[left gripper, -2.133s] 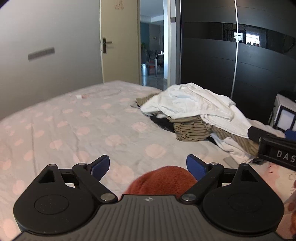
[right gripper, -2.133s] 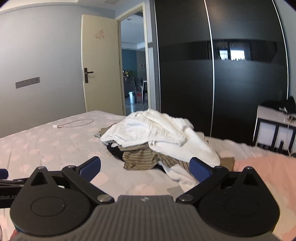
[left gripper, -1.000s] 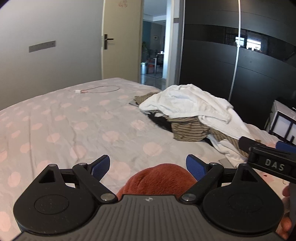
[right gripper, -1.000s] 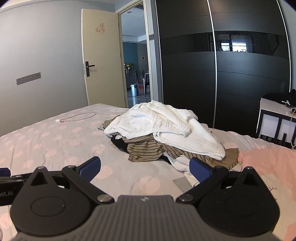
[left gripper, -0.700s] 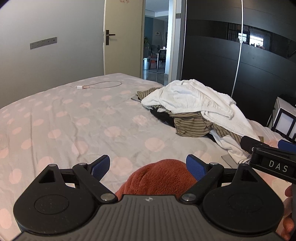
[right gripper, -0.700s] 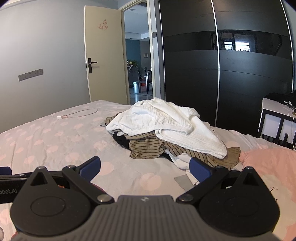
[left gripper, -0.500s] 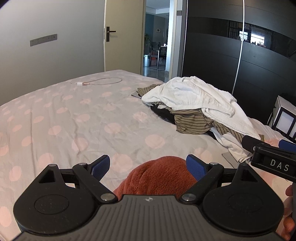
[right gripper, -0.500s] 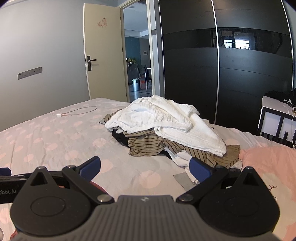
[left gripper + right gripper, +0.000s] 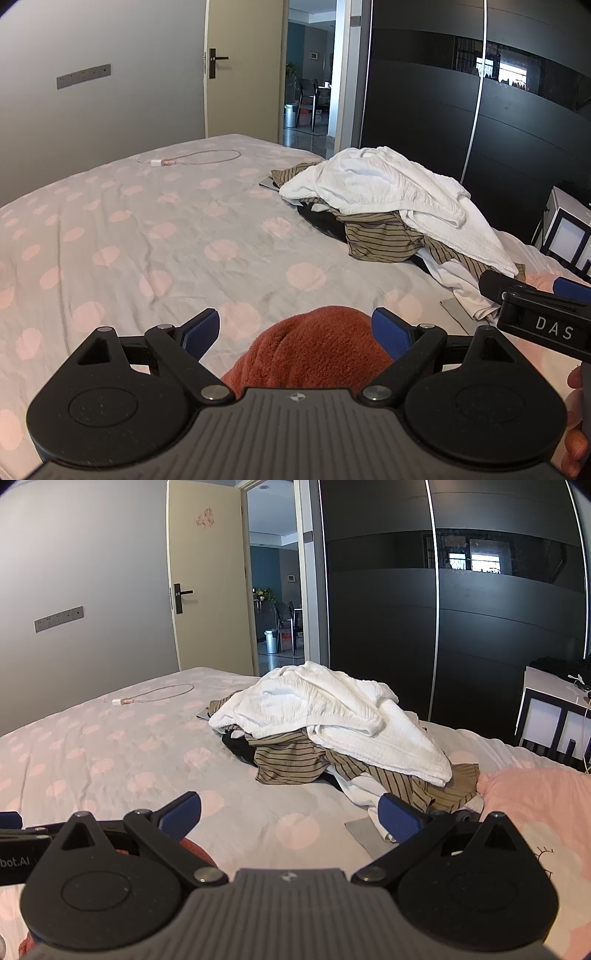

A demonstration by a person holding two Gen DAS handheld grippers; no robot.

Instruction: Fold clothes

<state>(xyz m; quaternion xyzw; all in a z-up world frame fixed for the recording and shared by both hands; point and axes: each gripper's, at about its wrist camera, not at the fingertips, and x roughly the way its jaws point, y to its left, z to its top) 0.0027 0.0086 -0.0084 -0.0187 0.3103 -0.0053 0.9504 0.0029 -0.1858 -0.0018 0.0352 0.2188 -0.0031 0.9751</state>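
Note:
A heap of clothes (image 9: 388, 206) lies on the far right part of the bed: a white garment (image 9: 325, 709) on top, a brown striped one (image 9: 291, 762) and something black under it. A rust-red fleecy garment (image 9: 317, 347) bulges just below my left gripper (image 9: 295, 328), whose blue-padded fingers stand open on either side of it without pinching it. My right gripper (image 9: 288, 812) is open over the bedsheet, with the heap a short way ahead. The right gripper (image 9: 535, 299) also shows at the right edge of the left wrist view.
The bed (image 9: 147, 236) has a grey sheet with pink dots. A charger cable (image 9: 192, 158) lies near its far edge. A pink duvet (image 9: 535, 805) covers the right side. Black wardrobe doors (image 9: 461, 609), a white side table (image 9: 554, 720) and an open door (image 9: 273, 590) stand behind.
Both grippers have risen a little and tilted downward, so more of the bed shows. The clothes heap has not moved. Both grippers stay open.

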